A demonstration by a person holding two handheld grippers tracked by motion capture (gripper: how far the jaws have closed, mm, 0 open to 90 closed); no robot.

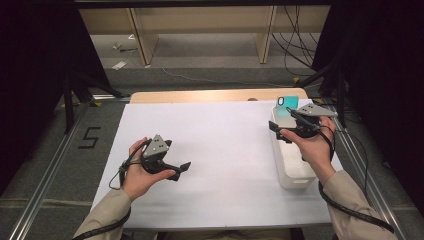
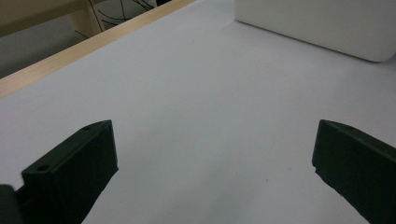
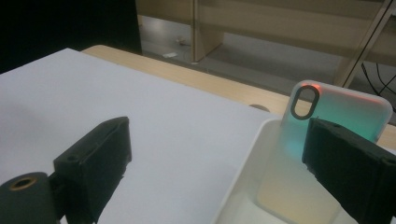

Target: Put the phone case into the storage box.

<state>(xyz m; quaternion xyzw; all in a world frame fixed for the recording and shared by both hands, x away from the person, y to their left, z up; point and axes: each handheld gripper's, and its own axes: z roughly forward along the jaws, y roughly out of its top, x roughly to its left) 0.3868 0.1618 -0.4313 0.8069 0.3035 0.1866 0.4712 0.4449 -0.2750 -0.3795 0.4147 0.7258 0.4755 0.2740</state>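
I am hovering my right claw (image 3: 215, 163), jaws apart, at the phone case (image 3: 322, 140) leaning upright in the white bin (image 1: 292, 165). Next I am judging it needs centring, then closing. My left claw (image 1: 172, 167) is idling open over the counter (image 1: 220, 150).

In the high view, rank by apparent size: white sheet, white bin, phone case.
1. White sheet, by far largest.
2. White bin.
3. Phone case, smallest, though the right gripper partly covers it.
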